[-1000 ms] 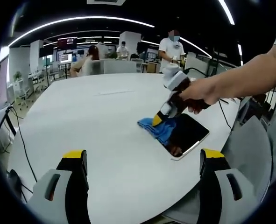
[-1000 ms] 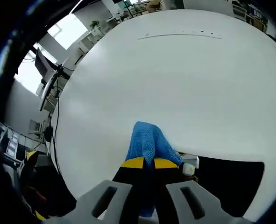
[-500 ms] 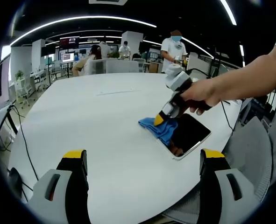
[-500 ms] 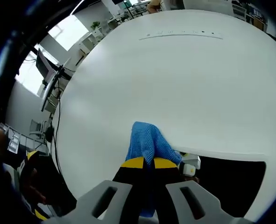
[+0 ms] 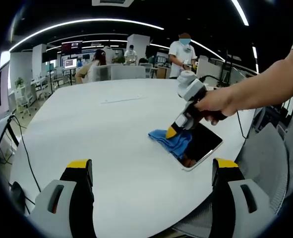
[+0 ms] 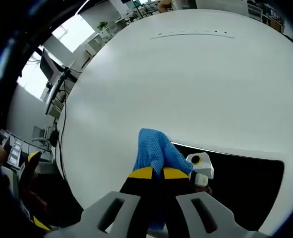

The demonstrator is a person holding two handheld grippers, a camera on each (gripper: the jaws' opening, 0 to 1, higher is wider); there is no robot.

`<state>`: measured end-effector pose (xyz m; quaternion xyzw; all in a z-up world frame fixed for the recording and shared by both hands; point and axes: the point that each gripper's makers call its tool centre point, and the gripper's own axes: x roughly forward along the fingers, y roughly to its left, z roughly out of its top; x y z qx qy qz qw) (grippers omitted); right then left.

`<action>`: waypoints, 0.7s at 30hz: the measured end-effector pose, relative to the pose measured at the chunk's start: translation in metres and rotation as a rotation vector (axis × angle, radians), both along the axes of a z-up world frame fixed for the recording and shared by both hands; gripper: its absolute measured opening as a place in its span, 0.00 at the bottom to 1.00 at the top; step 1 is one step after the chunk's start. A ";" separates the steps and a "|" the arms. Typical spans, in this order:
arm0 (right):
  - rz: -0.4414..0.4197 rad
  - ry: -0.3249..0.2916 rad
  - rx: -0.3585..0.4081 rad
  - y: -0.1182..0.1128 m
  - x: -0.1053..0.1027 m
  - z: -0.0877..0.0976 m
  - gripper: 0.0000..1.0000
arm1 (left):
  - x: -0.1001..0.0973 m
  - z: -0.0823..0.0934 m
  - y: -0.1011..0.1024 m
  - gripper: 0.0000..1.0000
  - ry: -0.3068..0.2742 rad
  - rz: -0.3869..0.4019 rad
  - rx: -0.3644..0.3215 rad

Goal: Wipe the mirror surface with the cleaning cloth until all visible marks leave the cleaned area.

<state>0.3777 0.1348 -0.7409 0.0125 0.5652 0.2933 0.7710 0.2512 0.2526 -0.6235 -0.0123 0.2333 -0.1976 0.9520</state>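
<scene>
My right gripper was clamped on the blue cleaning cloth, pressed against the mirror at lower right of the right gripper view. My left gripper hung wide apart over the white table, holding nothing.

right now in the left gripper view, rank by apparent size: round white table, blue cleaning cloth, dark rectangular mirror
1. round white table, by far the largest
2. dark rectangular mirror
3. blue cleaning cloth, close to the mirror's size and partly bunched, so this order is unsure

Left gripper view low, well back over white table, right gripper view close above mirror, both sharing it
</scene>
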 end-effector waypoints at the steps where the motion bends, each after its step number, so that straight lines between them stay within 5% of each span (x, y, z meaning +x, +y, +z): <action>1: 0.001 0.000 0.000 0.000 -0.001 0.000 0.00 | 0.000 0.000 0.000 0.99 0.000 -0.001 -0.001; 21: 0.010 0.008 -0.007 -0.002 -0.017 -0.001 0.00 | 0.002 0.004 -0.014 0.99 -0.019 -0.023 -0.007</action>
